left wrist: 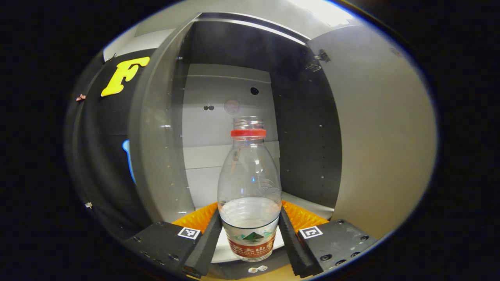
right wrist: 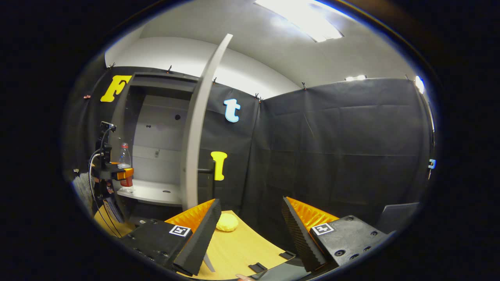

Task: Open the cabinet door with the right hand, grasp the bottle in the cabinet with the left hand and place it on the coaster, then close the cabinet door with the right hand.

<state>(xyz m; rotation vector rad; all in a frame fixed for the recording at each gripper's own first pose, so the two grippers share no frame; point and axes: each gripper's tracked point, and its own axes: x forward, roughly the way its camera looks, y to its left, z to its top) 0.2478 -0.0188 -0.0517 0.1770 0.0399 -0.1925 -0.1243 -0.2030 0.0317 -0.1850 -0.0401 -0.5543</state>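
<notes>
Closest to the lens in the left gripper view, the left gripper (left wrist: 250, 238) has its two fingers set around the lower body of the bottle (left wrist: 250, 195), one on each side of the labelled band. The pads look to be touching the plastic on both flanks, so I judge it clamped on the bottle. The bottle stands upright on the pale shelf (left wrist: 218, 249) inside the cabinet (left wrist: 230, 105), with the cabinet door (left wrist: 383, 136) swung wide to the right.

Clear thin plastic, a red neck ring, no cap visible, and water filling only the lower part: it should be light, but the wall is soft and will dent under a hard squeeze, and the smooth surface may slip. With the mouth possibly open, tilting could spill. Holding low, at the water-filled labelled section, seems the firmest place, and it keeps the weight beneath the grip.

In the right gripper view, the right gripper (right wrist: 250, 230) hangs with fingers apart and nothing between them, above the wooden worktop (right wrist: 234, 249), where a yellow round object (right wrist: 227, 221) lies, perhaps the coaster. The door's edge (right wrist: 195, 128) stands ahead of it.
</notes>
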